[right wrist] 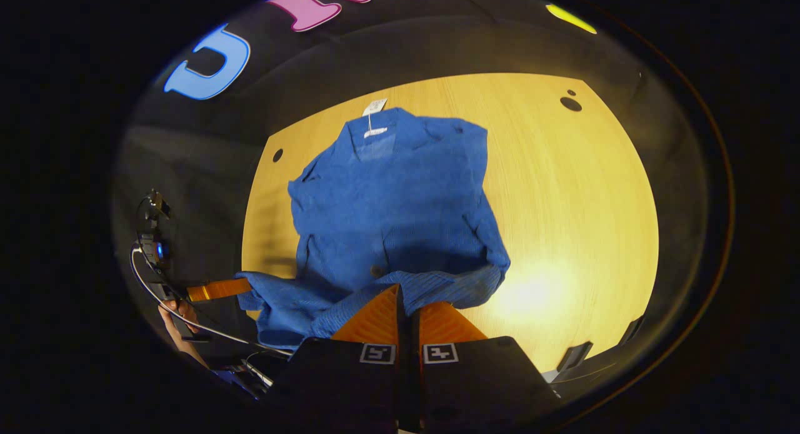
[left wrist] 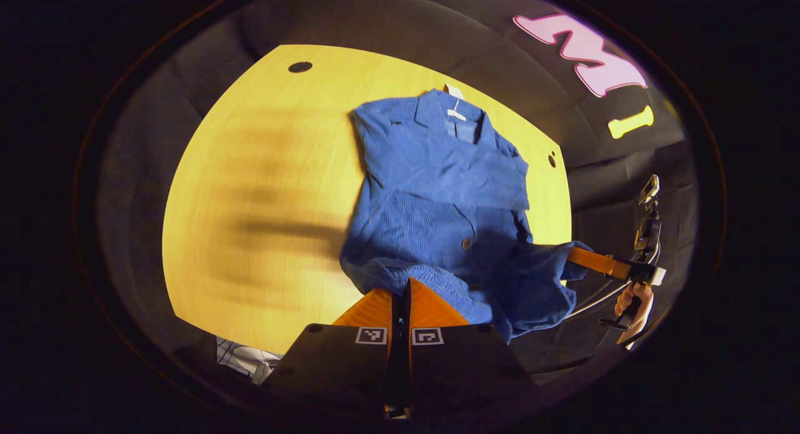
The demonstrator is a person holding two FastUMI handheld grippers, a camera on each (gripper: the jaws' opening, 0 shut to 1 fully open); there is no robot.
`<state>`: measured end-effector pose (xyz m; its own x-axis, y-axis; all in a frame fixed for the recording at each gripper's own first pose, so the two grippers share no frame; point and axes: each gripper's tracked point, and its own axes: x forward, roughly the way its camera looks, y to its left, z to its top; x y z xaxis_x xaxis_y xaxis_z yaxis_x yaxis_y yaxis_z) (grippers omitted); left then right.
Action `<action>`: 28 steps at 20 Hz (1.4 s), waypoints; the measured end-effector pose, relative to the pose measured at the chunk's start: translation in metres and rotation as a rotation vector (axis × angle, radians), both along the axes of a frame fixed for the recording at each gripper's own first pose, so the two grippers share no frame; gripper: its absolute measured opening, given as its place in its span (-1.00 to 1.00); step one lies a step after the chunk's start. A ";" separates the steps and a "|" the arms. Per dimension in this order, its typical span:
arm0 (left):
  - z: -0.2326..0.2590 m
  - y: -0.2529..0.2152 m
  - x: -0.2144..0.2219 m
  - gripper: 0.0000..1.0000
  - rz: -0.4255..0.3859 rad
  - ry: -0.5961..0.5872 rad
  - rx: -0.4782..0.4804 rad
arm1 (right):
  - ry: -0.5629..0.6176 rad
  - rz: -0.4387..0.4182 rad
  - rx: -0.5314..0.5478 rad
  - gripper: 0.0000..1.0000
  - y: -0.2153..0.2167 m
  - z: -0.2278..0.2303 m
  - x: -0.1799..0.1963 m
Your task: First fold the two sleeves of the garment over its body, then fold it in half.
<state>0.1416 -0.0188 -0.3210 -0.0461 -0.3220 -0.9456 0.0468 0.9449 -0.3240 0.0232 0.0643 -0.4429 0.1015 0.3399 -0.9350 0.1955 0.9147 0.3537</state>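
Wooden surface [left wrist: 250, 171] carries the blue garment [left wrist: 437, 190]; left gripper [left wrist: 403, 290] and right gripper [right wrist: 407, 296] jaws each clamp its raised hem.

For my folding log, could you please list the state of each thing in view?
Blue knit button-front garment: sleeves folded over body, bottom hem lifted off table.
Left gripper: shut on the hem.
Right gripper: shut on the hem.
Yellow wooden table: bears the garment's upper part.
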 end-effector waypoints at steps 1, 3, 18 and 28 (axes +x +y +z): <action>0.002 0.001 0.017 -1.00 -0.002 -0.011 0.017 | -0.013 -0.004 -0.004 -0.95 -0.004 -0.001 0.019; 0.005 0.000 0.051 -1.00 0.026 -0.029 0.028 | -0.042 -0.027 -0.009 -1.00 -0.014 -0.012 0.065; -0.125 -0.008 0.192 -0.94 0.302 0.087 0.105 | 0.033 0.020 0.033 -0.58 -0.037 -0.198 0.199; -0.109 -0.017 0.214 0.28 0.429 -0.081 -0.065 | -0.140 -0.101 0.106 0.69 -0.037 -0.169 0.233</action>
<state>0.3552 -0.0362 -0.4299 0.1787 -0.3550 -0.9176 -0.3177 0.8618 -0.3953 0.2559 0.0272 -0.6116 0.2667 0.4173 -0.8688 0.2270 0.8489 0.4774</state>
